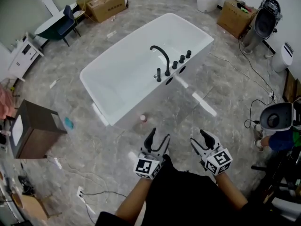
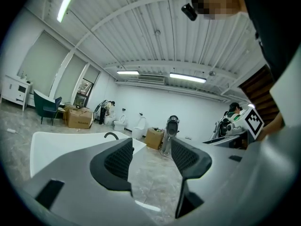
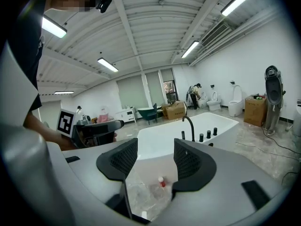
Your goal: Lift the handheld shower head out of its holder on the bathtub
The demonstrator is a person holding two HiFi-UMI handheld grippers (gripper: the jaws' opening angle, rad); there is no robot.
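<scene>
Both the left claw [image 1: 159, 134] and right claw [image 1: 197, 138] gape empty well short of the bathtub [image 1: 117, 79], so approaching its shower head [image 1: 158, 74] seems next

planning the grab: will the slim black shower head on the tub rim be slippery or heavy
The shower head looks slim and smooth: probably light, possibly slippery. It stands upright on the bathtub rim, so likely lifts straight without tipping.

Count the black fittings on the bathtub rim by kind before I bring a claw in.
Curved spout: 1
Handheld shower head: 1
Round knobs: 3
Total: 5
</scene>
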